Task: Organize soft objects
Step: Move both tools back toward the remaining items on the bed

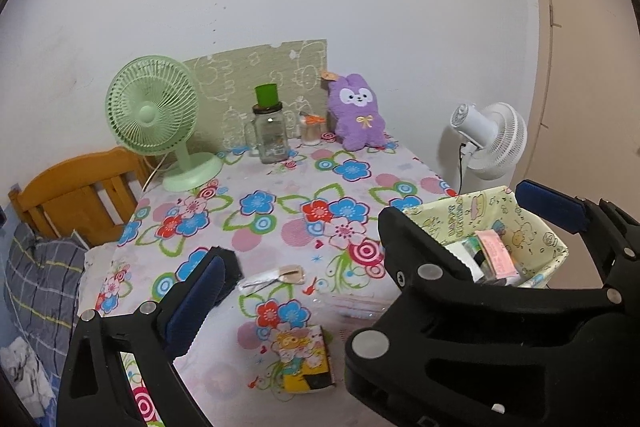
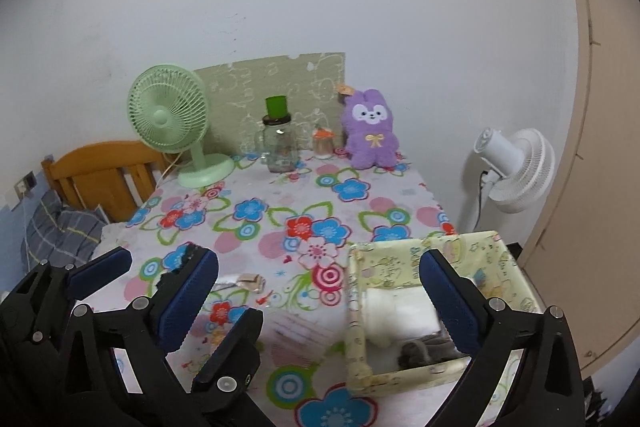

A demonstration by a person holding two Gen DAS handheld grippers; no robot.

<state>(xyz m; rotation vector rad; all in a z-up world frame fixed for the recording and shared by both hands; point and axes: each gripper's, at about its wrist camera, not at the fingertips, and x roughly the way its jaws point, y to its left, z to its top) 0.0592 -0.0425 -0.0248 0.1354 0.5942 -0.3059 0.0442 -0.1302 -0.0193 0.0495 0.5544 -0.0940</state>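
Both grippers hover over the near edge of the flowered tablecloth [image 2: 280, 203], jaws spread wide and holding nothing. The right gripper [image 2: 320, 291] straddles the pale yellow cartoon-print fabric basket [image 2: 404, 259] at the near right, which holds white and grey soft items. The left gripper [image 1: 376, 239] is equally empty. The purple plush rabbit [image 2: 372, 129] sits upright at the far side, propped against the wall, probably next to collect.

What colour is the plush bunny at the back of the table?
Purple plush bunny, white face, yellow bow; clearest in the right wrist view.
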